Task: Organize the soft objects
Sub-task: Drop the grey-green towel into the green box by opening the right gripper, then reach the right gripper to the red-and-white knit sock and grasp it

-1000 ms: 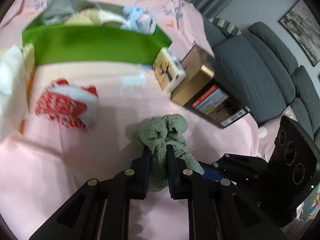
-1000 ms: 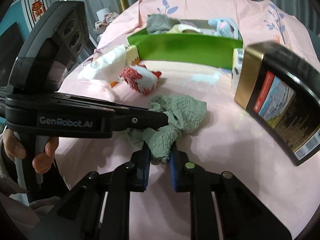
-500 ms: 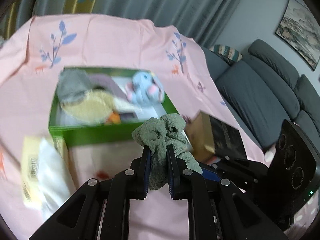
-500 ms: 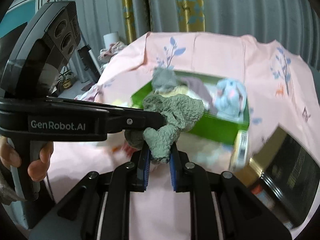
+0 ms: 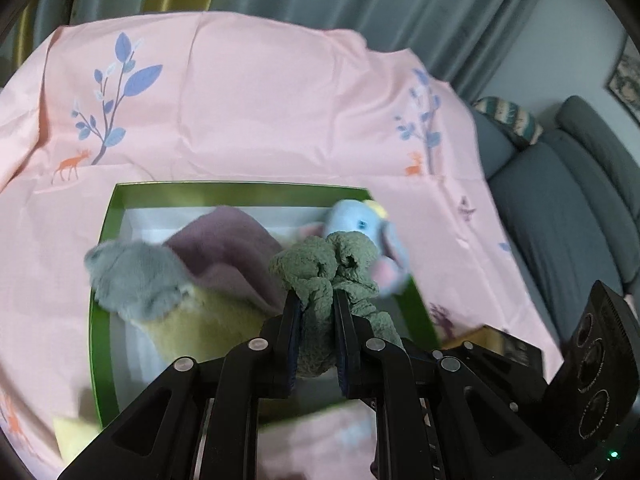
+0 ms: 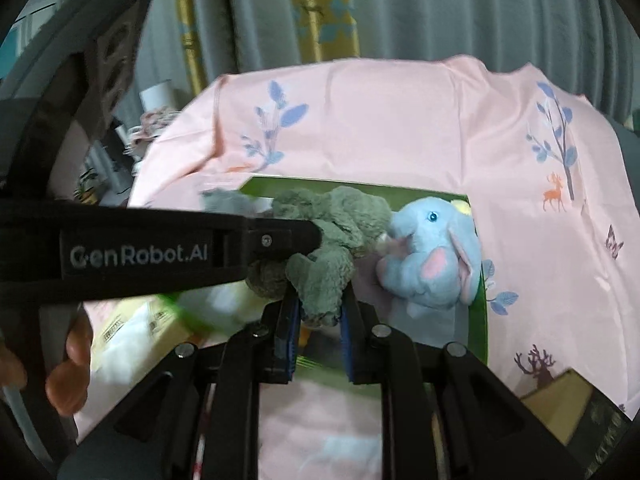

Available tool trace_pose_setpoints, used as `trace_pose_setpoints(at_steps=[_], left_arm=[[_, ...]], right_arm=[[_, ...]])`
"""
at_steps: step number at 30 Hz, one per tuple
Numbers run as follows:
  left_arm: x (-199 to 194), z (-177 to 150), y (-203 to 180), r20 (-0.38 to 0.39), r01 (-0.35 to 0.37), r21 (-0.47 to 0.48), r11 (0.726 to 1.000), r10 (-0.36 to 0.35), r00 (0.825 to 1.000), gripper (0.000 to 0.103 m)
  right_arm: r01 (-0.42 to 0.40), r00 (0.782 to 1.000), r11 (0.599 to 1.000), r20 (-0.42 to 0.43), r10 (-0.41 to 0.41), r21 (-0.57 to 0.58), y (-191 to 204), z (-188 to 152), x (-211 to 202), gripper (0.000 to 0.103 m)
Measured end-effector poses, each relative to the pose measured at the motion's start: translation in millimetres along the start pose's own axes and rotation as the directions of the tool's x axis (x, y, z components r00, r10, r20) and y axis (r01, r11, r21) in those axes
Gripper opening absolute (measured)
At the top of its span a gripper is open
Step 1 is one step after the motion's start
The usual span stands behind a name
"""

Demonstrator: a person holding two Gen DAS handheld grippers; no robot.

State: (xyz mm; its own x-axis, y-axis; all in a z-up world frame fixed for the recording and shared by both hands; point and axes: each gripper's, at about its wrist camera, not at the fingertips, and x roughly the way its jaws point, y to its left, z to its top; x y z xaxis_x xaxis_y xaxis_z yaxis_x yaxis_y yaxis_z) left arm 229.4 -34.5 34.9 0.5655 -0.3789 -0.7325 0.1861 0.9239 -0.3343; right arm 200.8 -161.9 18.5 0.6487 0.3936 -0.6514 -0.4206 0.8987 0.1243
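Both grippers are shut on one crumpled green towel (image 5: pixel 320 280), held in the air over the green box (image 5: pixel 102 264). My left gripper (image 5: pixel 316 304) pinches one end; my right gripper (image 6: pixel 318 300) pinches the other end of the towel (image 6: pixel 336 232). The left gripper's body (image 6: pixel 160 248) crosses the right wrist view from the left. Inside the box lie a blue plush elephant (image 6: pixel 432 256), a grey plush (image 5: pixel 136 280), a mauve cloth (image 5: pixel 228 248) and a yellow soft item (image 5: pixel 200 324).
The box (image 6: pixel 478 320) rests on a pink sheet with tree and deer prints (image 5: pixel 260 100). A gold and black box (image 6: pixel 560 412) lies at the lower right. A grey sofa (image 5: pixel 560 208) stands to the right. Curtains hang behind.
Both grippers have lifted the green towel off the sheet and carried it forward until it hangs over the green box. Both stay shut on it.
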Motion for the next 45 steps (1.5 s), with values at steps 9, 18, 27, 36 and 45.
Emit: trace_pose_setpoints(at_steps=[9, 18, 27, 36, 45], left_arm=[[24, 1, 16, -0.060, -0.078, -0.035, 0.996, 0.076, 0.995, 0.067], [-34, -19, 17, 0.016, -0.082, -0.051, 0.995, 0.083, 0.996, 0.095], [-77, -79, 16, 0.013, -0.094, 0.004, 0.996, 0.094, 0.995, 0.095], [-84, -147, 24, -0.009, -0.053, -0.048, 0.997, 0.052, 0.999, 0.095], [-70, -179, 29, -0.015, 0.035, -0.118, 0.992, -0.037, 0.999, 0.095]], right_arm=[[0.069, 0.997, 0.995, -0.047, -0.066, 0.067, -12, -5, 10, 0.057], [0.015, 1.000, 0.996, -0.007, -0.014, 0.086, -5, -26, -38, 0.073], [-0.093, 0.994, 0.996, -0.061, 0.093, 0.005, 16, -72, -75, 0.091], [-0.140, 0.984, 0.988, -0.116, 0.132, -0.060, 34, -117, -87, 0.092], [-0.188, 0.973, 0.981, -0.149, 0.178, -0.055, 49, -142, -70, 0.092]])
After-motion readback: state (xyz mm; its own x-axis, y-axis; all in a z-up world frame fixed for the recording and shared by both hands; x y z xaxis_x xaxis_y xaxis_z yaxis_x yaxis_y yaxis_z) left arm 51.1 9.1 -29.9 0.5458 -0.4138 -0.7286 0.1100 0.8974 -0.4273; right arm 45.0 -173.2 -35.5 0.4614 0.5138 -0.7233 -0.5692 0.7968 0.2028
